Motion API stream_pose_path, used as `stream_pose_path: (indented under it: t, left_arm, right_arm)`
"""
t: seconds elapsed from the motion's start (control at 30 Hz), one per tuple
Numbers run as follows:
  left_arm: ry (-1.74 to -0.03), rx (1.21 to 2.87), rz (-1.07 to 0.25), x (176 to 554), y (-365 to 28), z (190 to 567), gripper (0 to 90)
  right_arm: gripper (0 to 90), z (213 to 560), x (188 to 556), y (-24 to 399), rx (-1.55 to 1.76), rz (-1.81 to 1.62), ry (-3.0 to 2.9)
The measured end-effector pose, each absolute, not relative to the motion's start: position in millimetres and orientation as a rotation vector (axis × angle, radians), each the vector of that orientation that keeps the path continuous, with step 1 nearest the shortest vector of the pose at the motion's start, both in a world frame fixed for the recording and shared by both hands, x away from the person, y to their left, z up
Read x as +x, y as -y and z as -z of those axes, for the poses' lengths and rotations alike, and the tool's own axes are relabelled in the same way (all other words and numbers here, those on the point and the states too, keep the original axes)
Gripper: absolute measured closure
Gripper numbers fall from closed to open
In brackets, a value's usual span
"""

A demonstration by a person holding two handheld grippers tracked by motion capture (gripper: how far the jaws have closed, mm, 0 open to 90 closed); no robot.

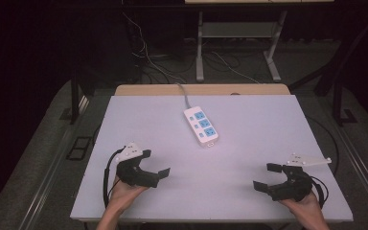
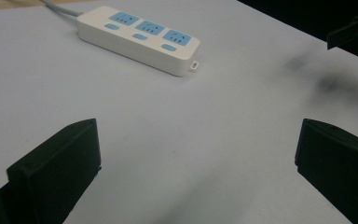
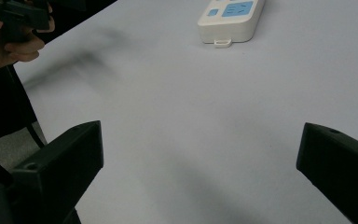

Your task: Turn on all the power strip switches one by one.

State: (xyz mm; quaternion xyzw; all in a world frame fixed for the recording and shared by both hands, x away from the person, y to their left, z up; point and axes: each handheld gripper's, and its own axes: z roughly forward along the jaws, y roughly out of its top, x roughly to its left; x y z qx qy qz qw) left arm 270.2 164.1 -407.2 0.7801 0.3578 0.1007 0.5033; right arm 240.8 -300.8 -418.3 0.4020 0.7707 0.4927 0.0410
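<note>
A white power strip with three blue sockets lies flat near the middle of the pale table. Its grey cord runs off the far edge. My left gripper rests at the near left, held in a hand, open with nothing between its jaws. My right gripper sits at the near right, also open and holding nothing. In the left gripper view the power strip lies well ahead of the wide-apart jaws of the left gripper. The right gripper view has the strip's end far beyond the right gripper.
A wooden board borders the table's far edge. Behind it stand a metal desk frame and loose cables on the floor. The other hand appears at the upper left of the right gripper view.
</note>
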Motion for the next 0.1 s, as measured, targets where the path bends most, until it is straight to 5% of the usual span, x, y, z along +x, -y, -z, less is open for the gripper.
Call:
stream_pose_path:
  t: [0.1]
  left_arm:
    - [-0.860, 1.880, -0.232, 268.3, -163.8, 408.5, 0.0]
  right_arm:
    - [0.4, 418.5, 240.2, 300.3, 1.227, -1.511, -2.360]
